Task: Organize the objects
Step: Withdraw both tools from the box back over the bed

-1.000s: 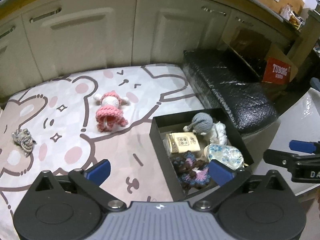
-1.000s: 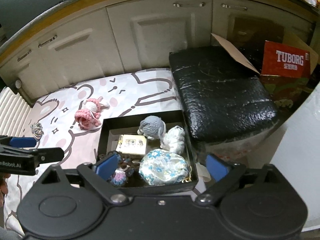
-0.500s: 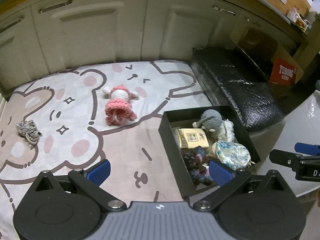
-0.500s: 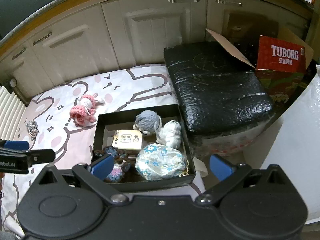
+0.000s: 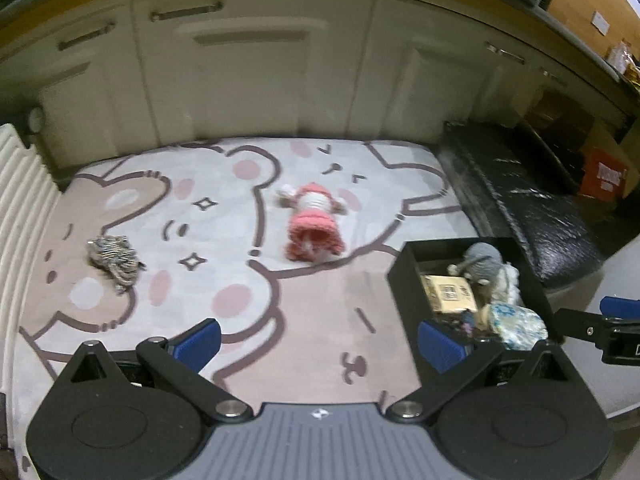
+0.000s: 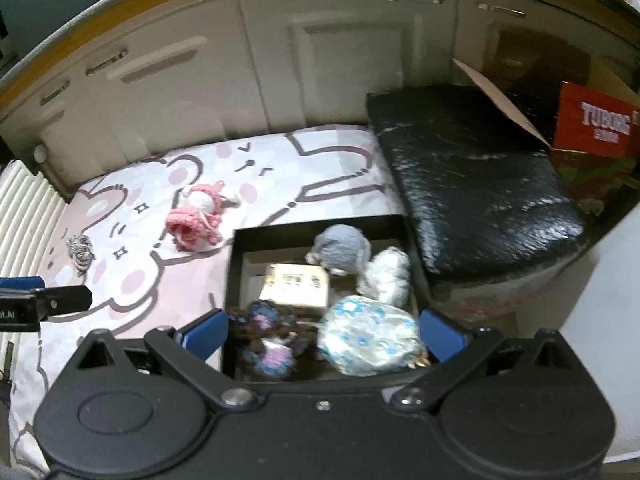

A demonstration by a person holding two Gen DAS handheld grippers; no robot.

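A pink crocheted doll lies on the bear-print mat, and a small grey striped bundle rests near the mat's left side. A black open box on the mat's right holds a grey knitted toy, a white fluffy toy, a tan card pack, a dark crocheted piece and a blue floral pouch. My left gripper hovers open above the mat, left of the box. My right gripper hangs open over the box's near side.
Cream cabinet doors run along the back. A black wrapped cushion lies right of the mat, with a red Tuborg carton behind it. White ribbed panel borders the mat's left edge.
My left gripper has swung left, so the box slid to the right of its view and the striped bundle came further in. My right gripper stayed over the box, both still open.
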